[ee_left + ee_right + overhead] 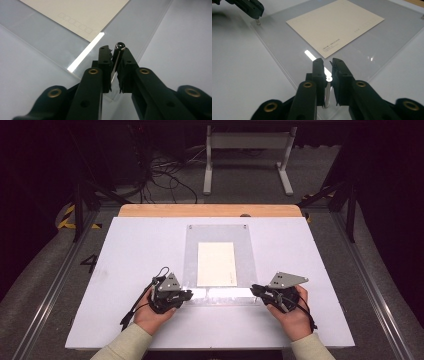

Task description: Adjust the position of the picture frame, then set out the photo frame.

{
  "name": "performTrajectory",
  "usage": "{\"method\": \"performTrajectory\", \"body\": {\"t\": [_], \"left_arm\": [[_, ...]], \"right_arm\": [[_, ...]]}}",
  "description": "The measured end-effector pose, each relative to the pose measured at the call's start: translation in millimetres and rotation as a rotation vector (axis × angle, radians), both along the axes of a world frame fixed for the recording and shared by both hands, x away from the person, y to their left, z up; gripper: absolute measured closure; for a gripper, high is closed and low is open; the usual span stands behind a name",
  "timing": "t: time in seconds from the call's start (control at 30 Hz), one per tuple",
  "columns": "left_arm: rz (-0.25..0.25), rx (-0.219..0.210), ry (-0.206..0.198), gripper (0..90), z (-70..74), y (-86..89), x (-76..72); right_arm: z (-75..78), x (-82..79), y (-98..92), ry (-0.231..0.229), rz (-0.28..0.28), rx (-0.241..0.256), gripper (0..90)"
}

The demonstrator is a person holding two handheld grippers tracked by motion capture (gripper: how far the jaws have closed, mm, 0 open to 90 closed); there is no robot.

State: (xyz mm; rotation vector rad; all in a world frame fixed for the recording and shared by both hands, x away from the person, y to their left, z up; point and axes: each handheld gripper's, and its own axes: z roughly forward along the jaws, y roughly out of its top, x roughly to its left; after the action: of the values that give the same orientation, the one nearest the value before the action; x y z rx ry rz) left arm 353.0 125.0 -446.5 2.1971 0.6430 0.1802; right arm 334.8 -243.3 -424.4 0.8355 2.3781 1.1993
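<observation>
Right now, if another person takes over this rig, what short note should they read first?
Left gripper: shut on a pin at the near left corner of the clear sheet.
Right gripper: shut on a pin at the near right corner.
The card lies under the sheet, at the middle of the table.
Done: both near pins gripped. Two far pins are untouched.
Left: probably seating or removing the pins; which one, I cannot tell.

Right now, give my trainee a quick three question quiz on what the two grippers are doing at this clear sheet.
1. True or false: the cream card lies within the clear sheet.
2. What does the left gripper hold? A) metal pin B) the card C) nothing
3. Which edge of the sheet are both the left gripper and the right gripper at?

Key: 1 true; 2 A; 3 the edge nearest the person.
</observation>
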Motion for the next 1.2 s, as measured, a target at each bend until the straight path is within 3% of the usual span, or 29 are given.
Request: {"method": "performTrajectory", "body": {"t": [0.1, 0.17, 0.3, 0.37, 0.43, 0.53, 0.6, 0.67, 0.7, 0.73, 0.8, 0.87, 0.93, 1.07, 1.2], "left_arm": [[-0.016, -0.029, 0.008, 66.7, 4.0, 5.0, -3.5], [-0.019, -0.065, -0.006, 64.0, 9.3, 10.0, -7.4], [-0.036, -0.154, 0.045, 58.4, 15.6, 20.0, -4.5], [-0.026, -0.168, 0.083, 52.5, 14.2, 20.8, -1.7], [-0.019, -0.174, 0.094, 42.4, 13.3, 20.1, -0.4], [-0.029, -0.163, 0.078, 27.2, 14.1, 19.3, -1.7], [-0.015, -0.185, 0.070, 29.9, 16.1, 21.1, -2.6], [0.017, -0.179, 0.043, 27.7, 18.2, 22.0, -2.7], [0.038, -0.165, 0.002, 25.7, 17.9, 22.2, -2.7], [0.038, -0.165, 0.002, 26.1, 17.9, 22.2, -2.7], [0.069, -0.132, -0.067, 29.2, 16.6, 22.3, -4.2], [0.063, -0.140, -0.078, 30.3, 16.5, 21.8, -4.4], [0.017, -0.147, -0.067, 41.9, 15.7, 20.3, -4.4], [0.024, -0.123, -0.088, 40.0, 11.2, 15.7, -6.0], [0.008, -0.143, -0.103, 45.5, 6.8, 14.4, -5.8]], "right_arm": [[7.4, -4.3, -5.0, -0.015, -0.003, 0.018, 73.2], [9.4, -5.3, -6.9, -0.020, -0.004, 0.024, 71.2], [19.3, -11.5, -20.8, -0.033, -0.015, 0.058, 67.9], [22.5, -13.2, -27.8, -0.035, -0.025, 0.072, 67.4], [25.2, -14.9, -34.7, -0.039, -0.042, 0.087, 67.5], [27.2, -16.8, -40.6, -0.045, -0.057, 0.096, 67.8], [28.2, -18.1, -43.2, -0.048, -0.066, 0.099, 68.0], [28.4, -18.7, -45.0, -0.052, -0.071, 0.104, 68.0], [27.8, -19.1, -45.9, -0.053, -0.075, 0.105, 68.1], [27.4, -19.2, -46.4, -0.052, -0.075, 0.106, 68.1], [26.3, -19.4, -48.2, -0.049, -0.079, 0.106, 68.1], [26.1, -19.6, -48.8, -0.048, -0.081, 0.109, 68.1], [25.9, -19.9, -50.3, -0.048, -0.087, 0.112, 68.2], [26.1, -20.1, -49.5, -0.050, -0.080, 0.116, 68.3], [25.6, -19.8, -47.9, -0.051, -0.075, 0.114, 68.2]]}}
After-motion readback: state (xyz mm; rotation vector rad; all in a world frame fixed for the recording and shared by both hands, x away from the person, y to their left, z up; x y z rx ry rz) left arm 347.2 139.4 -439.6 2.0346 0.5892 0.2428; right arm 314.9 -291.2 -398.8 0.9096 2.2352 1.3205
